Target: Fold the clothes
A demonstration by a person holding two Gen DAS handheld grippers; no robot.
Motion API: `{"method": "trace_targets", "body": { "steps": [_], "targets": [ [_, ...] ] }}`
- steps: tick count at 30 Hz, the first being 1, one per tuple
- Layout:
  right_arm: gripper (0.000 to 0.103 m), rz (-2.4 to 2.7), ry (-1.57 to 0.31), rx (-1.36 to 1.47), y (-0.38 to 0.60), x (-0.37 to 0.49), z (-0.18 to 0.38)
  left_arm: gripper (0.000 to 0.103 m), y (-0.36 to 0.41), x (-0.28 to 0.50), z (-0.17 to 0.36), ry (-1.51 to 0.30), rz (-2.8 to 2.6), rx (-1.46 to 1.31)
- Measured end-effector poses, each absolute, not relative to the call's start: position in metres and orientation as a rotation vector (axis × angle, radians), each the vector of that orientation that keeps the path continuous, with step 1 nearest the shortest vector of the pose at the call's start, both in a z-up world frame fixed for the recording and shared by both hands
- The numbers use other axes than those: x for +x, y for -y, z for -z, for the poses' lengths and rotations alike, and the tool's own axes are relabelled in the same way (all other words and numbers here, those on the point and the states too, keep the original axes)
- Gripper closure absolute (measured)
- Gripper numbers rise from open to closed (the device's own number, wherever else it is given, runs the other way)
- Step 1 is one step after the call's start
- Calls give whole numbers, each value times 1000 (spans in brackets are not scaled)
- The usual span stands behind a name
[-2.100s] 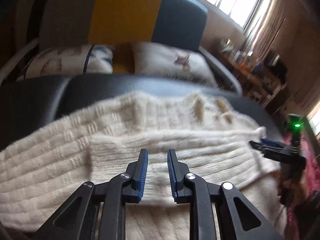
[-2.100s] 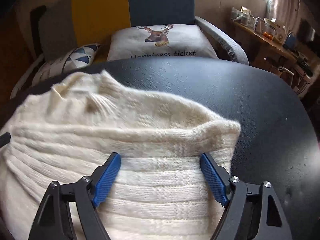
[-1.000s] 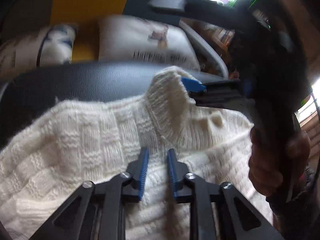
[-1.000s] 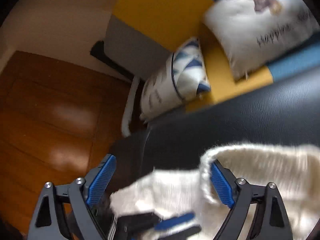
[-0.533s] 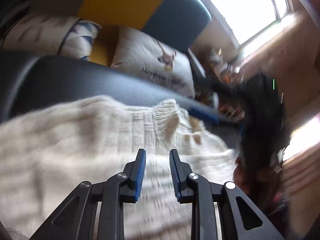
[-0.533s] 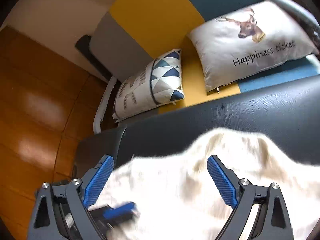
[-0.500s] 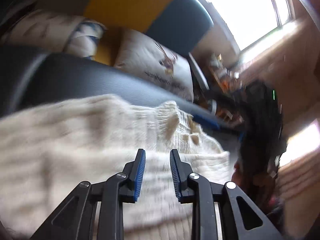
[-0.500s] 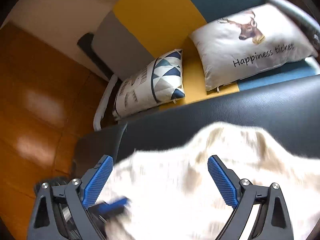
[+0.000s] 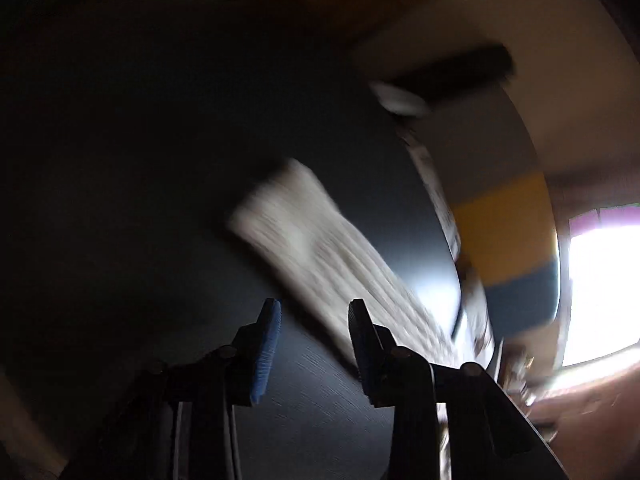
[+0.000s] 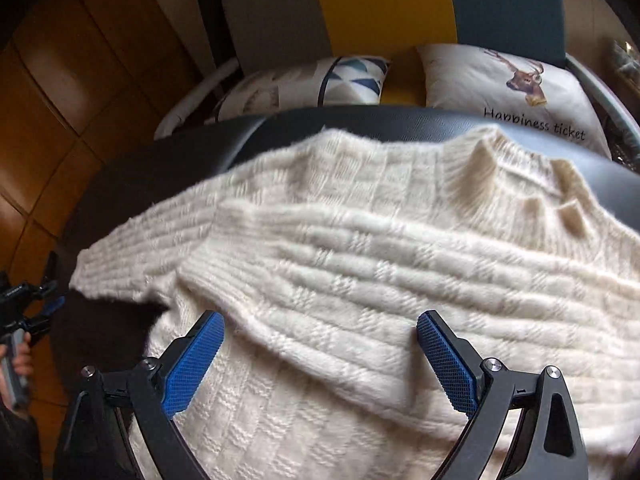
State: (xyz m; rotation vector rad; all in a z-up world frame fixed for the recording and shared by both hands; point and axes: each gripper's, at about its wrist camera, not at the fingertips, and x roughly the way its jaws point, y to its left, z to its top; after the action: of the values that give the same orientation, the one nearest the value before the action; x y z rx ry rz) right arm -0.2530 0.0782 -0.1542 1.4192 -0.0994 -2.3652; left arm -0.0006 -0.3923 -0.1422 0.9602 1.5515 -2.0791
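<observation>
Blue-padded fingers [image 9: 266, 350] of the left gripper [image 9: 314, 344] were seen parted by a moderate gap, with nothing held between them. That view was dark and heavily blurred. A strip of the cream knitted sweater [image 9: 320, 256], apparently a sleeve, was stretched slantwise across the black padded surface [image 9: 132, 184], its cuff end lying toward the middle of the surface and its other end running toward the right edge. The right-hand finger was seen just beside or perhaps touching the strip's lower border; which could not be told through the blur. A sofa back [image 9: 506, 216] in grey, yellow and blue bands was glimpsed beyond the right edge, next to a bright window.

In the right wrist view, the right gripper [image 10: 320, 356] was held with its fingers [image 10: 192, 364] spread wide above the sweater [image 10: 360, 264], gripping nothing. The sweater was spread over most of the black surface [image 10: 160, 168], its collar near the far edge and one sleeve folded across the body from right to left, the ribbed cuff ending near the left finger. A second sleeve end reached toward the left edge. The left gripper [image 10: 36, 300], held in a hand [image 10: 20, 360], was seen just off that left edge. Two cushions, one triangle-patterned [image 10: 320, 80] and one bearing a deer [image 10: 516, 80], were propped on the sofa behind the far edge.
</observation>
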Motion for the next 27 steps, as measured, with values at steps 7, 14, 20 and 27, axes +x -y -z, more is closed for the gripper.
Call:
{"method": "trace_targets", "body": {
  "steps": [7,14,20,27],
  "targets": [
    [1,2384,69,1447,-73,-250,159,63,410,-17,168,-1721,2011,916],
    [0,2411,-15,1440,-62,-245,163,63,413,-25,175,-1815,1918,790],
    [0,2420,-48,1428,-62,-243,163,65,408,-36,168,-1681,1913,863],
    [0,2403,6,1428,-69,-244,156,99,395,-52,179,-1734,1916,955]
  ]
}}
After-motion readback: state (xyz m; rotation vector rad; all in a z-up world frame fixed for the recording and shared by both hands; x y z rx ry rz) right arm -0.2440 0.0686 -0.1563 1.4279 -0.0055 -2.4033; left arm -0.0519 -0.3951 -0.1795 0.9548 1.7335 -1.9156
